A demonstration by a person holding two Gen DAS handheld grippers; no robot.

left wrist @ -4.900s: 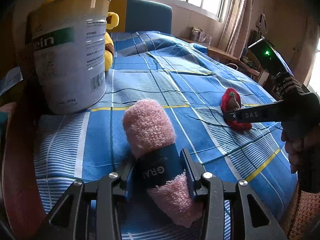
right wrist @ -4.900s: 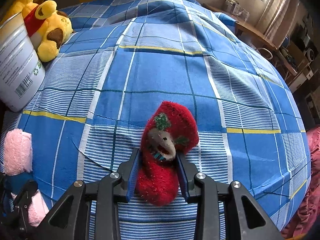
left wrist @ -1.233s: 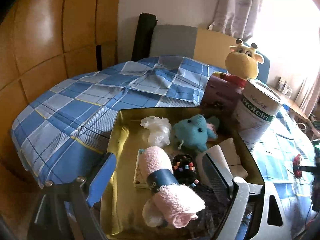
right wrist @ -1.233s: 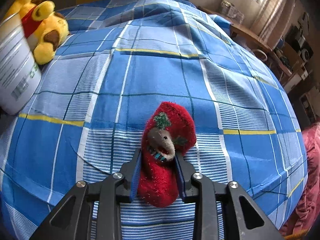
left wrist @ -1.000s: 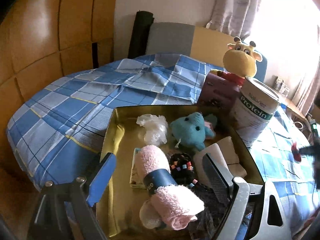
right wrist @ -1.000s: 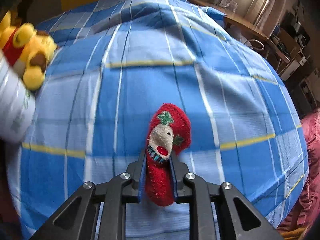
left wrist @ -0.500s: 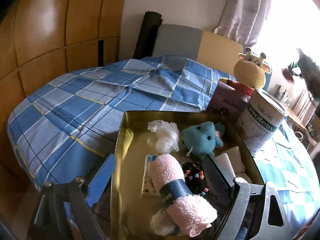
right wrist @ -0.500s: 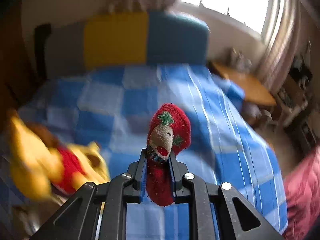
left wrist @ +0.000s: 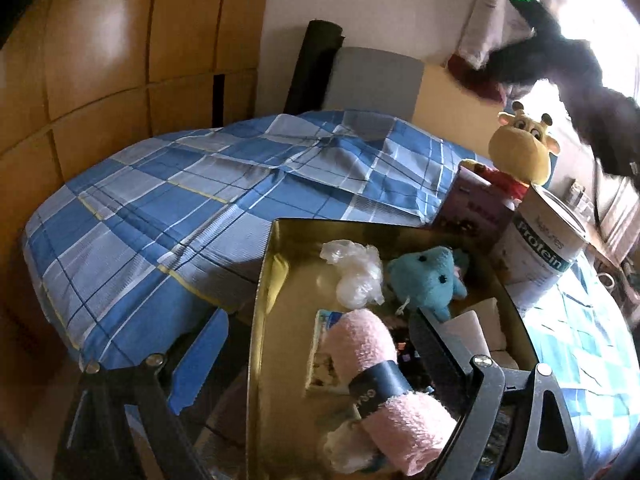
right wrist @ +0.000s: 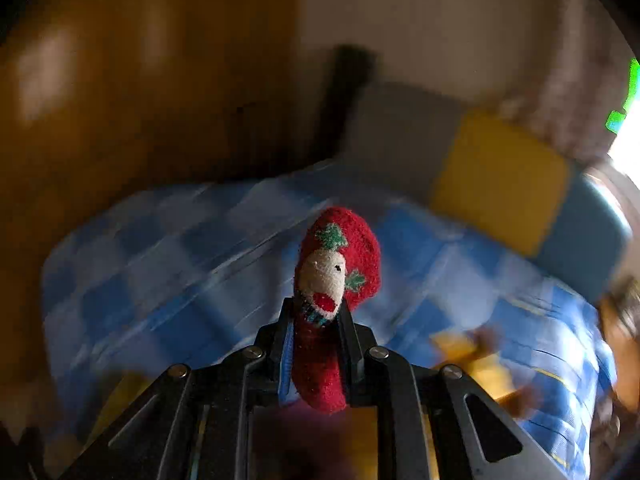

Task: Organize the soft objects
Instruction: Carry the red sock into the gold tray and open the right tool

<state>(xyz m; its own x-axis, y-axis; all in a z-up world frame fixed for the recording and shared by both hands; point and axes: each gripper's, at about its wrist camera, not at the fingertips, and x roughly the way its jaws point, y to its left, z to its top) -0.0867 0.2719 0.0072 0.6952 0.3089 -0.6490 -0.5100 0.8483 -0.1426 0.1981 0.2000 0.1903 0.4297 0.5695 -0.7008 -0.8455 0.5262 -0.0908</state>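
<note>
Claws: my right claw clenched on the red sock above the bed; left claw released, pink towel roll lying in the gold tray.

The left black two-finger claw has angular, cut-out metal arms fastened with round silver screws, and a blue pad with a serrated edge lines its left finger. The right black claw is built alike, with silver screws on its linkage and thin blue pads inside its fingers.
</note>
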